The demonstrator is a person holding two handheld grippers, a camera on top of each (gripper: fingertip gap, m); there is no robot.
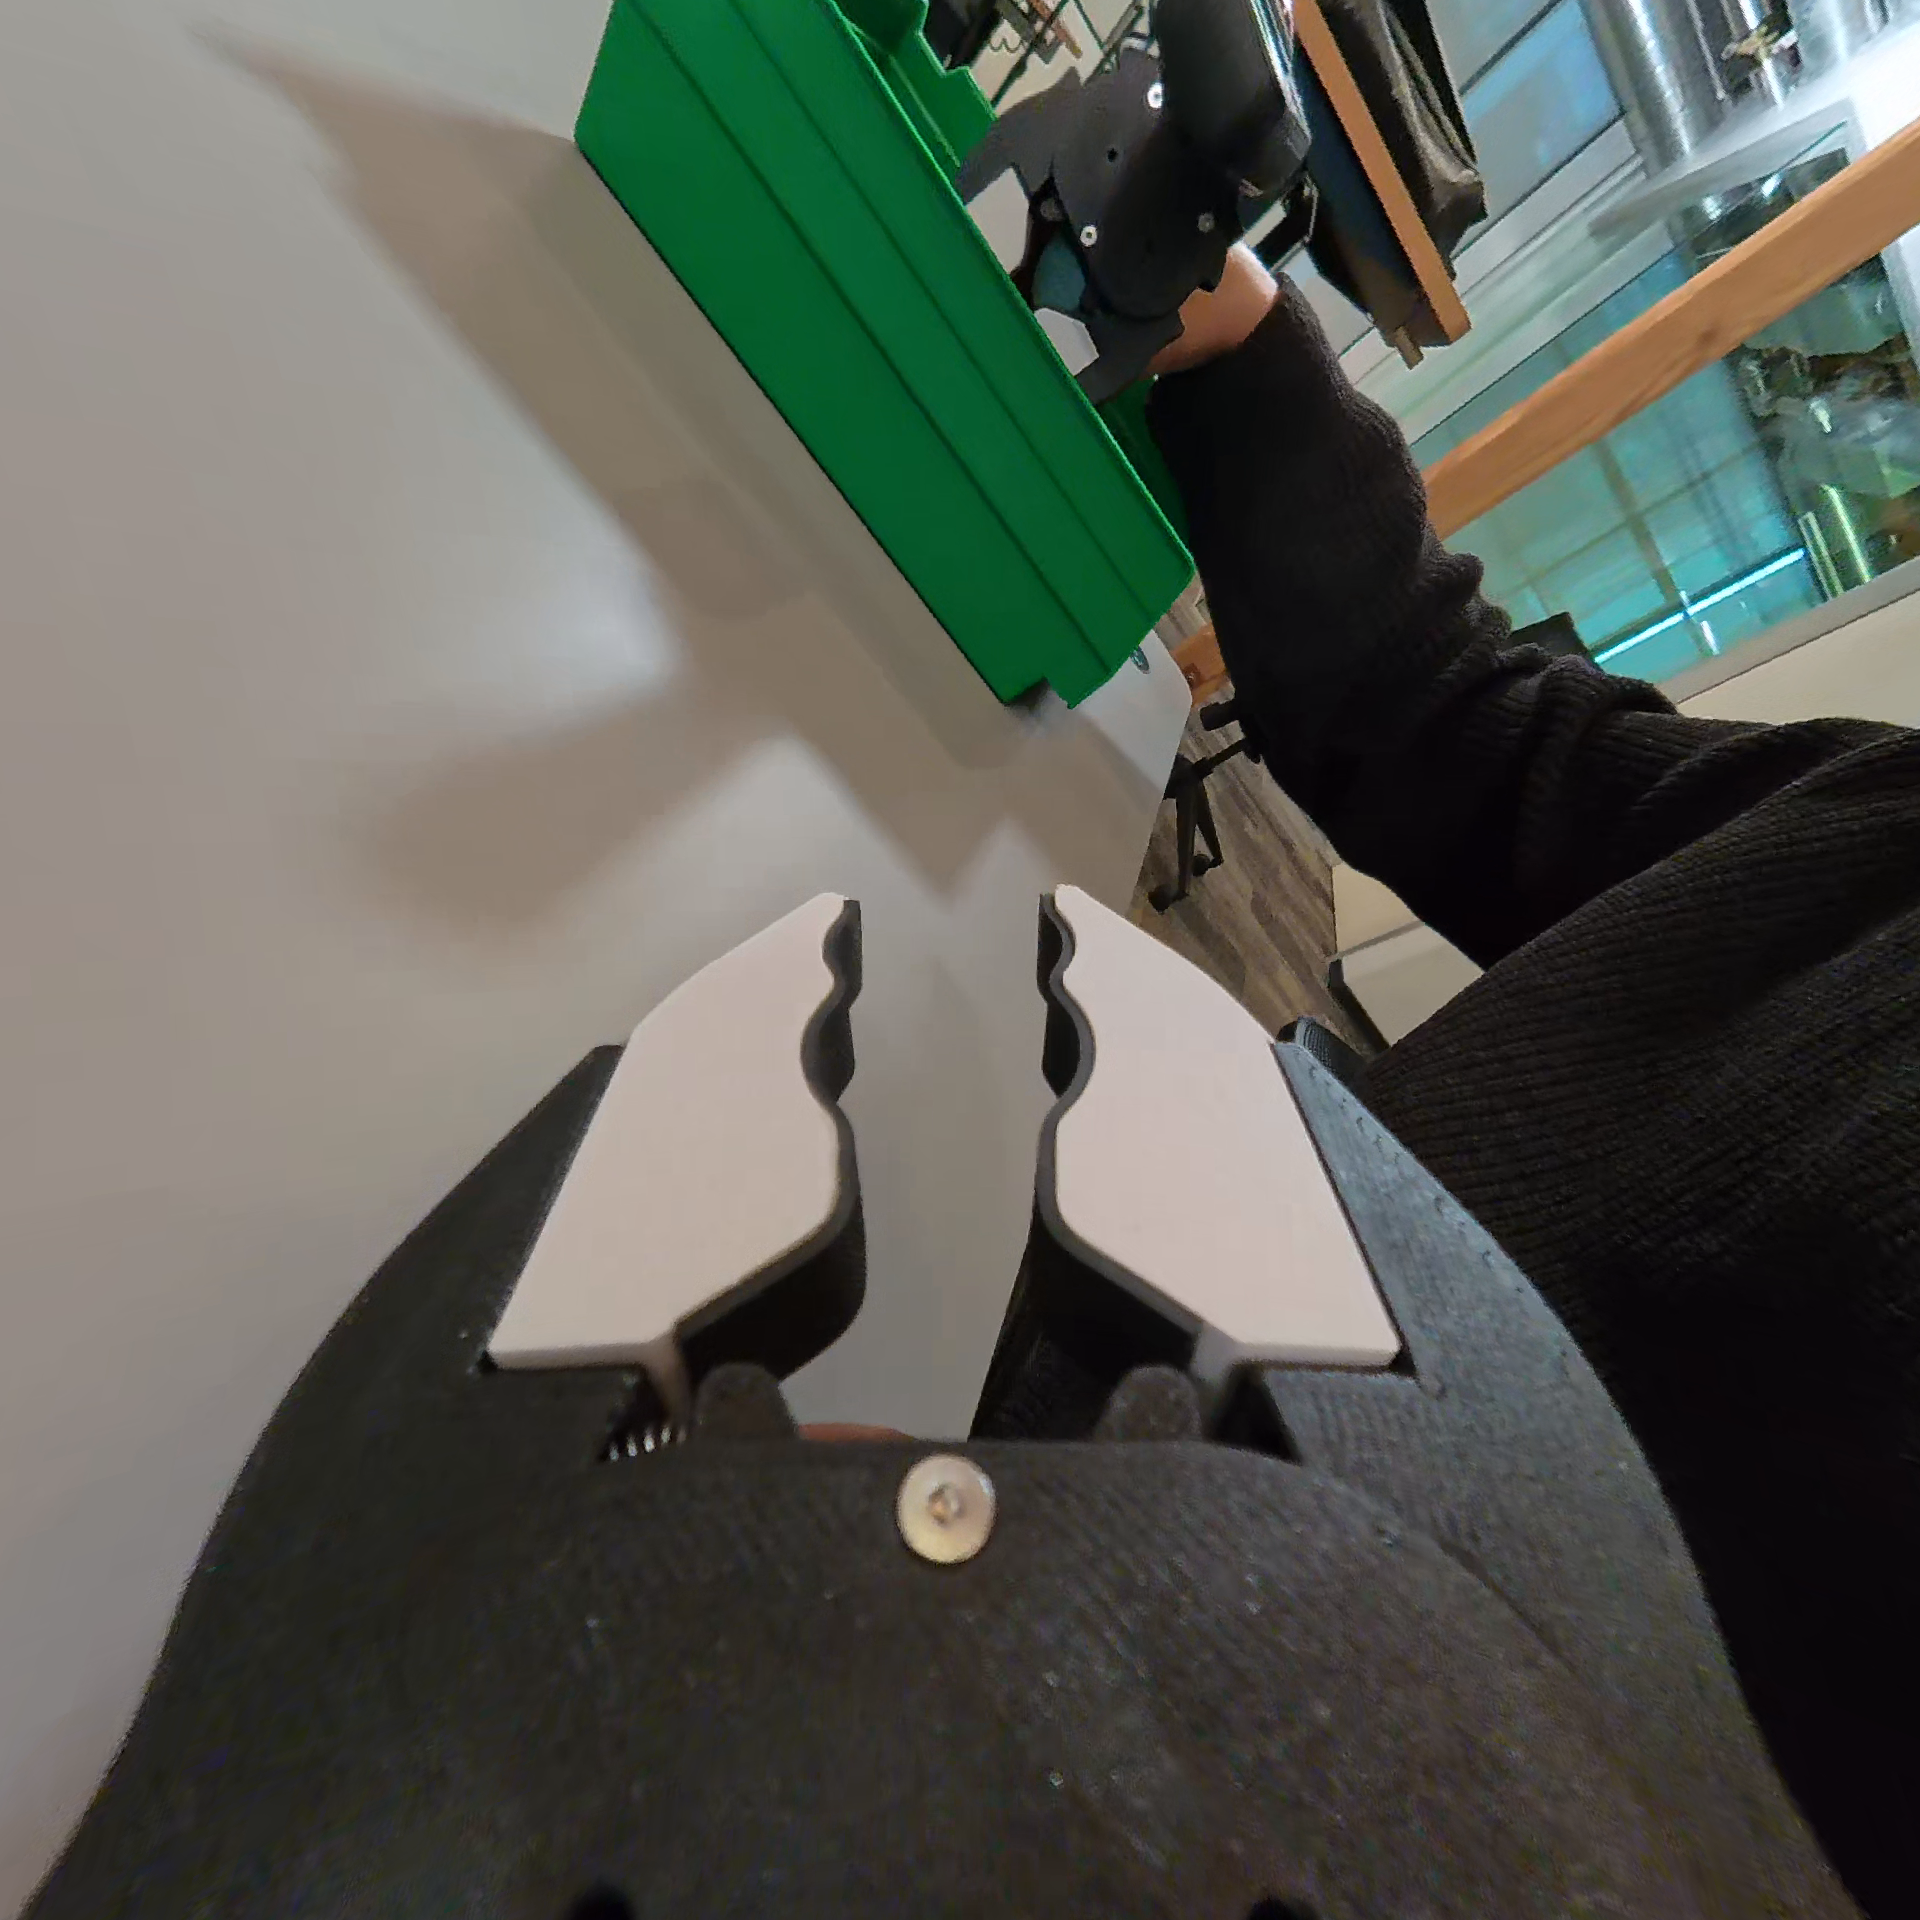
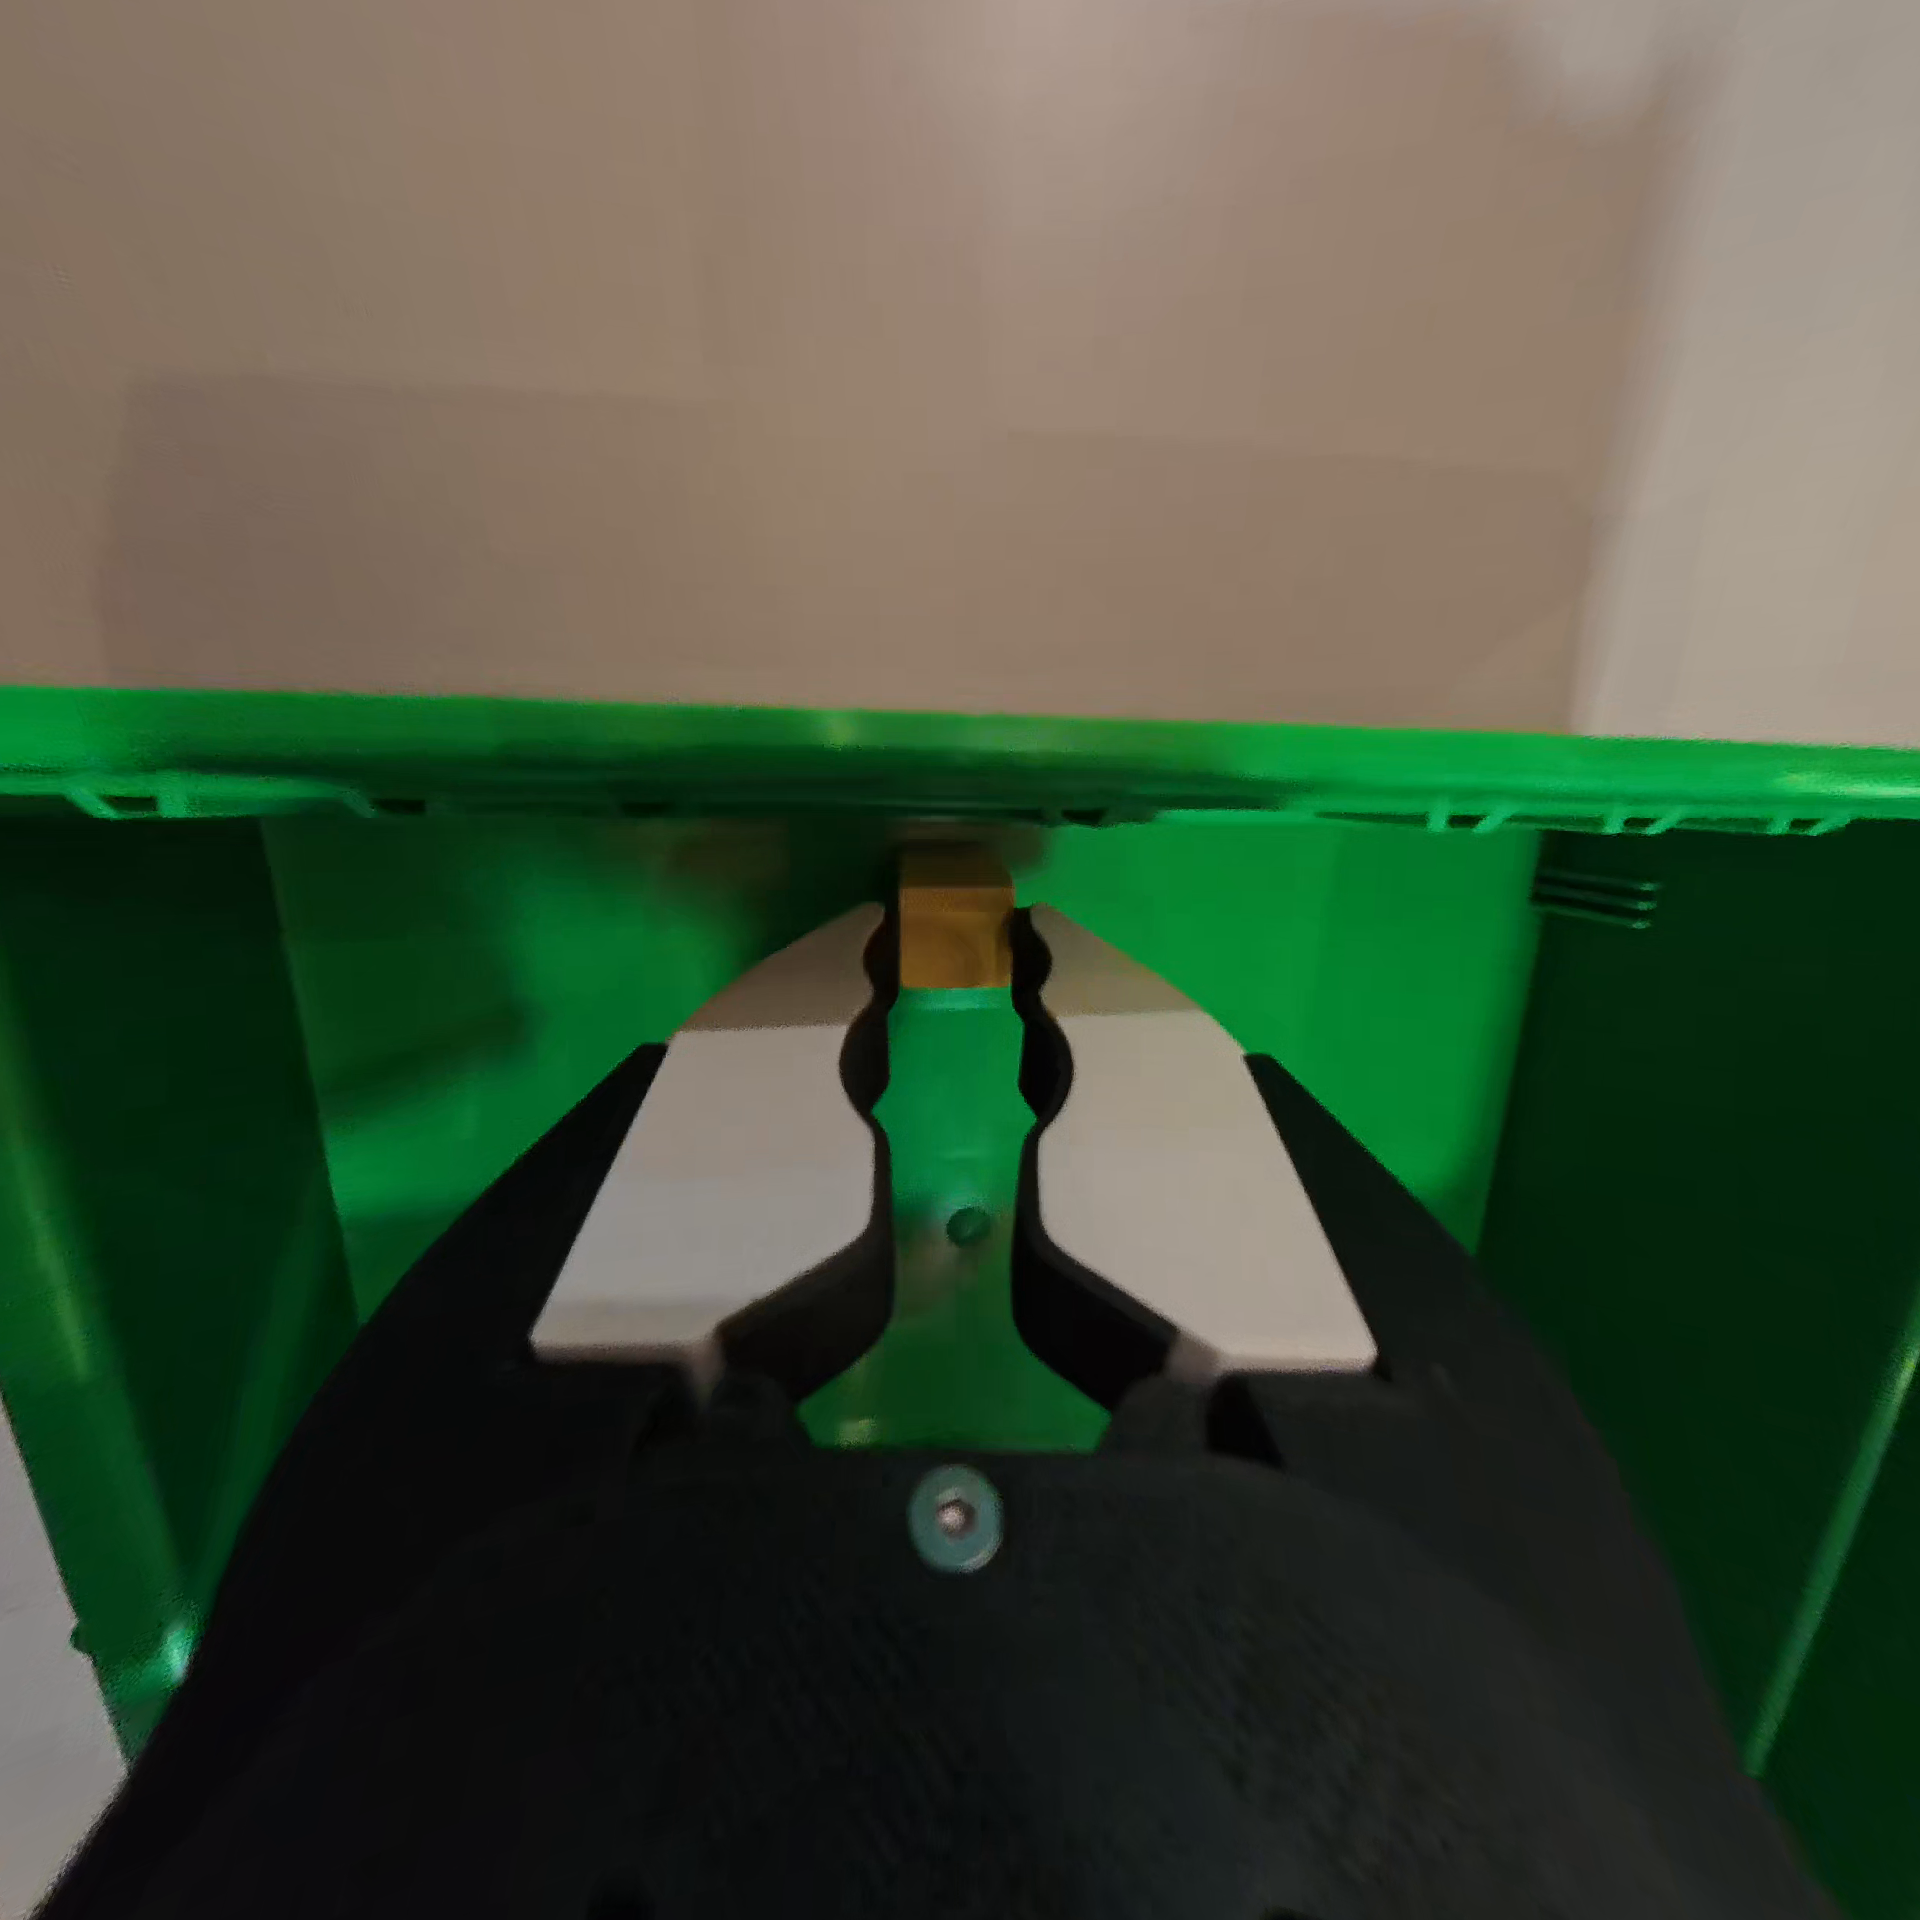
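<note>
Near the left camera: left gripper [image 1: 949,914], fingers parted, nothing between them, over the white table [image 1: 312,623].
Sleeve: black sleeve [image 1: 1351,582] reaching to the bin.
Bin: green bin [image 1: 831,343] on the table, well apart from the left gripper.
Right gripper: right gripper [image 2: 951,925] inside the bin, fingers closed on a small yellow block [image 2: 954,935] near the far wall.

A crate [image 1: 883,343] sits on a table [image 1: 312,623] near its edge. The right gripper [image 2: 951,940] reaches inside the crate, a small block [image 2: 954,940] between its fingertips. The left gripper [image 1: 948,914] hangs above the table, well apart from the crate.
</note>
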